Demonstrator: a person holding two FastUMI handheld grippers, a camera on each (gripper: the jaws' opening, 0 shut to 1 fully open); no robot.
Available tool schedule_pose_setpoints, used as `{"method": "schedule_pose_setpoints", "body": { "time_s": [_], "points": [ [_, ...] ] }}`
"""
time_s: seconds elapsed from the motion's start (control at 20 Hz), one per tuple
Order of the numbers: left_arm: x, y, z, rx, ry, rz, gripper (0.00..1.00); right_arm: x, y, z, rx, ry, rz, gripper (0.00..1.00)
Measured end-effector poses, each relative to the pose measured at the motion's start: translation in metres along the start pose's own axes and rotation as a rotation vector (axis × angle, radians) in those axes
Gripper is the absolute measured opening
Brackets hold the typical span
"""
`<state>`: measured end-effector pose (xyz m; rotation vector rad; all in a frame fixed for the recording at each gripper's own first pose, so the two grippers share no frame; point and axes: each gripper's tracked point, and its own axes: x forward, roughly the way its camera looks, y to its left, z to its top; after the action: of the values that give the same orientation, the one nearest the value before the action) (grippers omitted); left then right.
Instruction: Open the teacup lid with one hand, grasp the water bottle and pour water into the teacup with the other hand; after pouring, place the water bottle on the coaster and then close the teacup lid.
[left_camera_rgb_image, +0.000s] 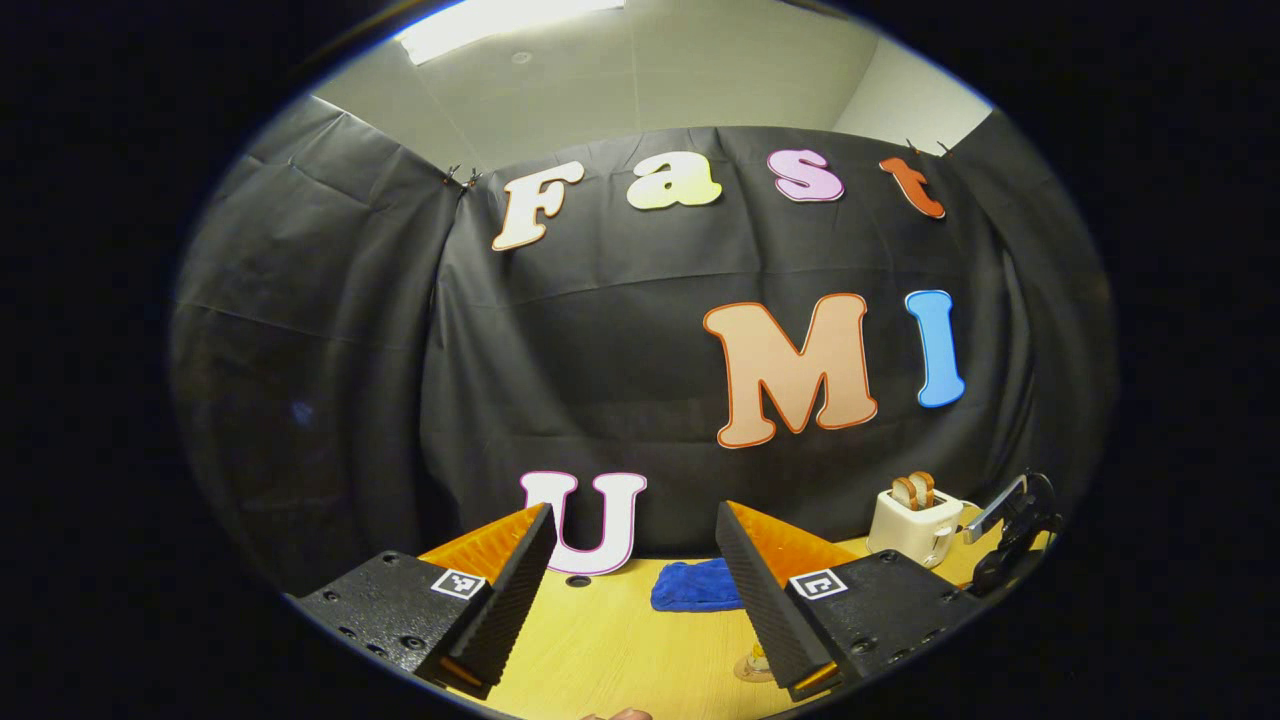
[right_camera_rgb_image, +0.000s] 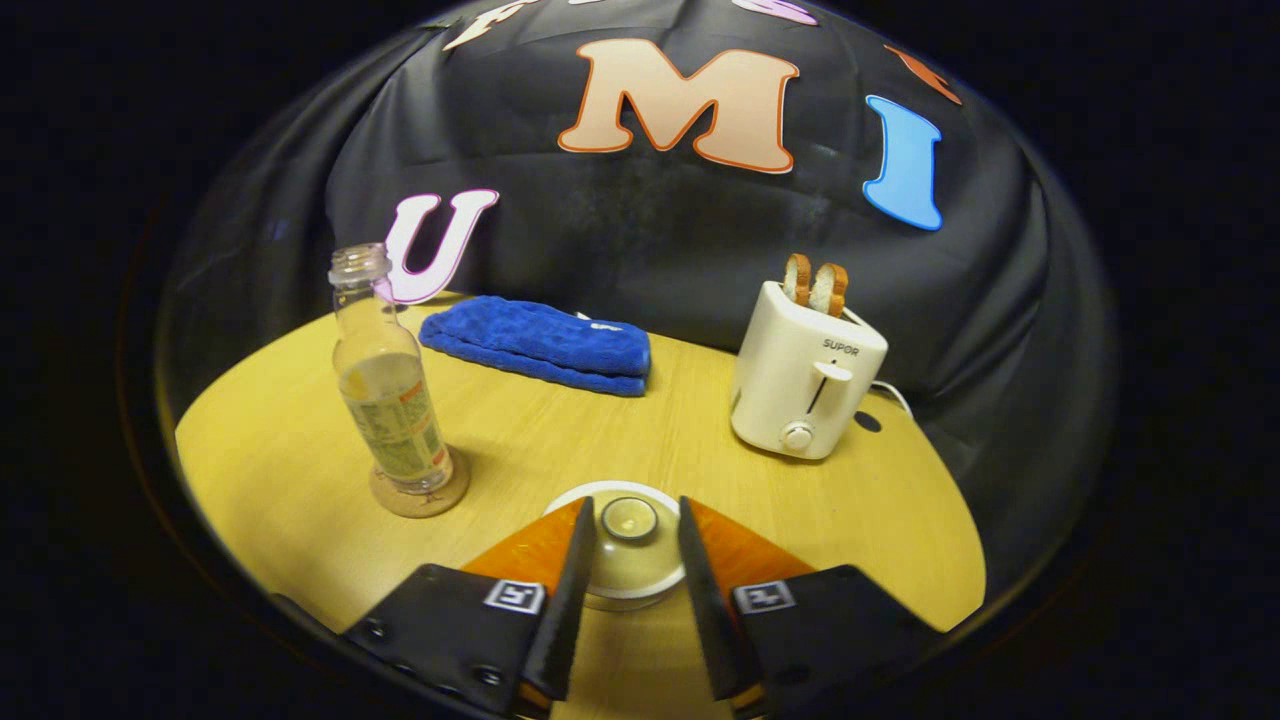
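My right gripper (right_camera_rgb_image: 631, 560) has its fingers straddling the knob of the round glass teacup lid (right_camera_rgb_image: 629, 520), which sits on the teacup; I can't tell if they press it. The clear plastic water bottle (right_camera_rgb_image: 388, 385) stands upright on the round cork coaster (right_camera_rgb_image: 418, 495) to the left. My left gripper (left_camera_rgb_image: 634, 580) hangs spread, holding nothing, above the yellow wooden table (left_camera_rgb_image: 620, 650).

Black cloth wall (left_camera_rgb_image: 620, 330) pinned up around the booth, pale ceiling (left_camera_rgb_image: 680, 80) above with a bright light panel (left_camera_rgb_image: 500, 20), light wooden table (right_camera_rgb_image: 560, 430) below
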<state>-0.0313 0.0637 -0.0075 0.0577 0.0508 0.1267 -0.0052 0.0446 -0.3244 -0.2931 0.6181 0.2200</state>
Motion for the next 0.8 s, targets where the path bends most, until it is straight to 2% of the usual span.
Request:
{"method": "schedule_pose_setpoints", "body": {
  "time_s": [0.05,0.15,0.2,0.5,0.55,0.6,0.65,0.7,0.8],
  "points": [
    [0.0,0.0,-0.001,-0.001,0.003,-0.001,0.94,-0.002,0.002,-0.003,-0.001,0.008,0.004,0.52],
    [0.0,0.0,-0.002,-0.004,0.007,-0.007,0.92,-0.002,0.003,-0.003,-0.012,0.012,0.003,0.53],
    [0.0,0.0,-0.001,-0.004,0.007,-0.008,0.92,-0.001,0.004,-0.003,-0.012,0.011,0.005,0.47],
    [0.0,-0.003,-0.002,-0.005,0.006,-0.027,0.92,0.004,0.005,-0.003,-0.023,0.016,0.003,0.47],
    [0.0,-0.003,-0.002,-0.004,0.006,-0.029,0.92,0.004,0.005,-0.002,-0.019,0.019,0.004,0.53],
    [0.0,-0.003,-0.003,-0.003,0.006,-0.03,0.94,0.005,0.006,-0.003,-0.015,0.022,0.006,0.41],
    [0.0,-0.003,-0.003,-0.005,0.006,-0.031,0.94,0.005,0.007,-0.003,-0.009,0.027,0.008,0.47],
    [0.0,-0.004,-0.003,-0.008,0.007,-0.033,0.94,0.006,0.006,-0.004,-0.009,0.027,0.005,0.47],
    [0.001,-0.004,-0.003,-0.009,0.01,-0.034,0.92,0.006,0.004,-0.004,0.003,0.032,-0.001,0.35]
  ]
}}
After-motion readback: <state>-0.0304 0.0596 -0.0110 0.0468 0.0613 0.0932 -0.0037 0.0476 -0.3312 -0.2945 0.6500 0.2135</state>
